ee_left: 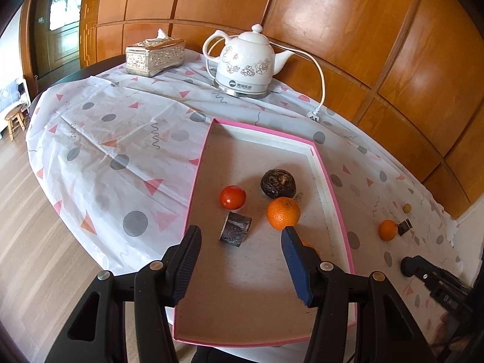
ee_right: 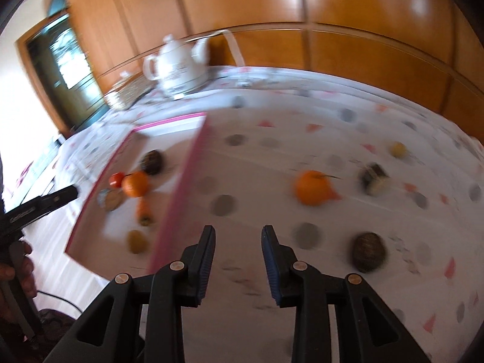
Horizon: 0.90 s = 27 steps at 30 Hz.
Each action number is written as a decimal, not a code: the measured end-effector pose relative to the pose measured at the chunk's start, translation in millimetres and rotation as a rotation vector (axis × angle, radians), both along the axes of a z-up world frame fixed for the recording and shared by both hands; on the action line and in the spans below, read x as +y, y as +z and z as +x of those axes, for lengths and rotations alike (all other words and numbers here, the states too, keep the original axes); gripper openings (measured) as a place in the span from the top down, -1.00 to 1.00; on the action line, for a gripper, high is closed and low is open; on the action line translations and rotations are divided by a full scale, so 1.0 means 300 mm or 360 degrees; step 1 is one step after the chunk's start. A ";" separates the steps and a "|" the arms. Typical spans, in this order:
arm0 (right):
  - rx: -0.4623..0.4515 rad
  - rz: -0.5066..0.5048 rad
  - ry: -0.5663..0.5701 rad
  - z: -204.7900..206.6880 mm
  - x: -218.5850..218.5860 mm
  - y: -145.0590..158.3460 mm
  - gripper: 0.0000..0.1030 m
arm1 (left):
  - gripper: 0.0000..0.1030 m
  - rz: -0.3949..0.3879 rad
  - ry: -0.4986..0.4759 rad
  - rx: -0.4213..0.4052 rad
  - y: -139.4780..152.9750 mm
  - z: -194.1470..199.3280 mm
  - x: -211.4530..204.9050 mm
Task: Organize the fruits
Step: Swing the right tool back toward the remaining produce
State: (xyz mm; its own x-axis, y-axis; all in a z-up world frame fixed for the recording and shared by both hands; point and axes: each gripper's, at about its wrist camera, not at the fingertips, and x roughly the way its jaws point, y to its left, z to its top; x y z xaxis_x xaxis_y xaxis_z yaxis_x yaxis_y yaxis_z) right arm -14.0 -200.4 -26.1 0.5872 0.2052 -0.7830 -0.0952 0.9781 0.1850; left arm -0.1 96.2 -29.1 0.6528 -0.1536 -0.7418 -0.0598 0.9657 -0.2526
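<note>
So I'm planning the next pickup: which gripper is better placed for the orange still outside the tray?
Right. The right gripper hangs open over the cloth, facing the orange; the left gripper is over the tray.

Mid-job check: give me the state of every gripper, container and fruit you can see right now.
left gripper: open, empty, above the tray
right gripper: open, empty, above the tablecloth
pink tray: lidless, holding fruit
tomato: in tray
orange: in tray
dark round fruit: in tray
second orange: out on the tablecloth
kettle: lid on, cord unplugged
tissue box: tissue sticking out
</note>
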 end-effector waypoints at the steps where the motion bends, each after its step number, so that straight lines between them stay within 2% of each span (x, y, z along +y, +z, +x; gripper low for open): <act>1: 0.0006 0.0002 -0.0044 -0.005 -0.030 -0.004 0.38 | -0.09 0.0005 -0.0008 0.0001 0.000 0.001 -0.006; 17: 0.0084 -0.0065 -0.0901 -0.171 -0.553 -0.073 0.37 | -0.09 0.0063 -0.0142 0.0007 0.017 0.018 -0.116; 27: 0.0105 -0.0093 -0.1234 -0.255 -0.713 -0.125 0.32 | -0.09 0.0121 -0.0302 0.0011 0.026 0.038 -0.241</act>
